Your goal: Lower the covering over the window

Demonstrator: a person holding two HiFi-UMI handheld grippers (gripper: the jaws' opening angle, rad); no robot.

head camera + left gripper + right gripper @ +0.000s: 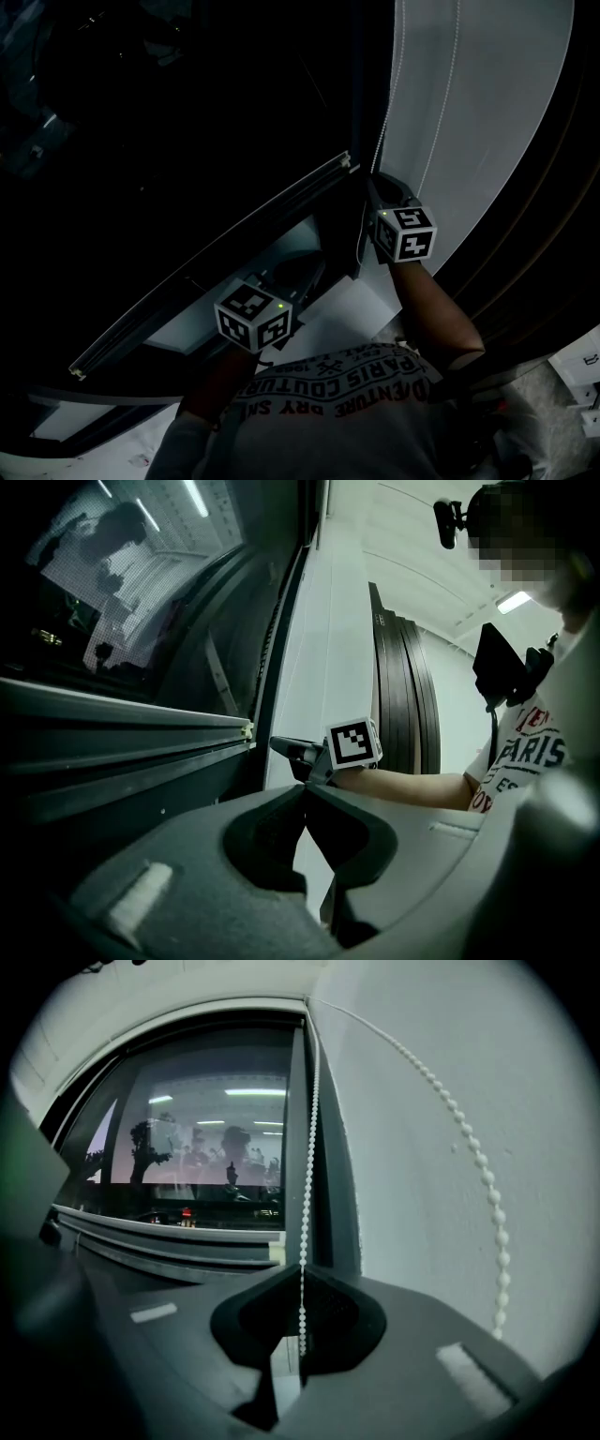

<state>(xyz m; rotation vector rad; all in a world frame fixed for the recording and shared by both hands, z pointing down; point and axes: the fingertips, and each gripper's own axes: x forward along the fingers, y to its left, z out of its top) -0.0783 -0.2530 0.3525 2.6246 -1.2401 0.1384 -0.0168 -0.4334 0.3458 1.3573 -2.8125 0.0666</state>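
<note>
Right gripper view: right claw (300,1283) clamped on the bead chain (309,1129) running straight up; left claw (306,803) closed, empty.

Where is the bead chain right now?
In the right gripper view, the bead chain hangs along the right edge of the window, one strand pinched in the right gripper.

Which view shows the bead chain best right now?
The right gripper view: the bead chain hangs straight down into the right gripper, whose jaws are shut on it. The head view shows only two thin, dim strands against the wall. The left gripper view shows no chain I can make out.
</note>
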